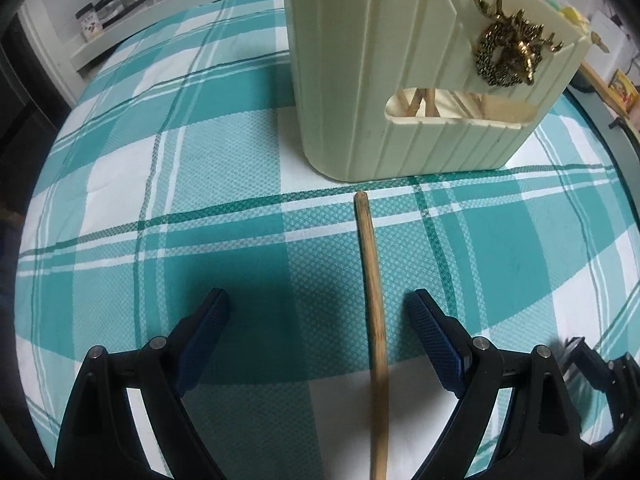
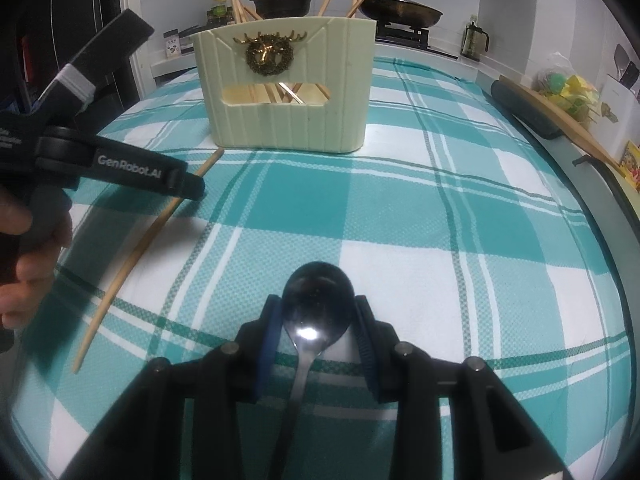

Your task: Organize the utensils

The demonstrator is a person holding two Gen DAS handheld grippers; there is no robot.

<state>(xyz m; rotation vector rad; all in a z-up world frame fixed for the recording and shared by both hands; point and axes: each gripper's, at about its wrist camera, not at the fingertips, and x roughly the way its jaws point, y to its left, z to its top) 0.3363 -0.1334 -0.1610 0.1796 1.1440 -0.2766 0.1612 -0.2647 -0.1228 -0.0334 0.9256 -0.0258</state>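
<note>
A cream utensil holder (image 2: 288, 128) with a gold deer emblem stands at the far side of the teal plaid cloth, with several chopsticks (image 2: 240, 4) sticking out of it. My right gripper (image 2: 318, 308) is shut on the bowl of a dark metal spoon (image 2: 316, 284); the spoon's handle runs back between the fingers. One wooden chopstick (image 1: 372, 280) lies on the cloth in front of the holder (image 1: 400, 80). My left gripper (image 1: 318, 300) hangs open over it, the stick nearer the right finger and untouched. The same chopstick (image 2: 148, 232) shows at the left in the right wrist view.
A hand (image 2: 28, 264) holds the left tool at the left edge. Behind the table stand a red-lidded pot (image 2: 280, 0), a lidded pan (image 2: 400, 10) and jars (image 1: 90, 22). A wooden spatula (image 2: 560, 120) rests along the right table edge.
</note>
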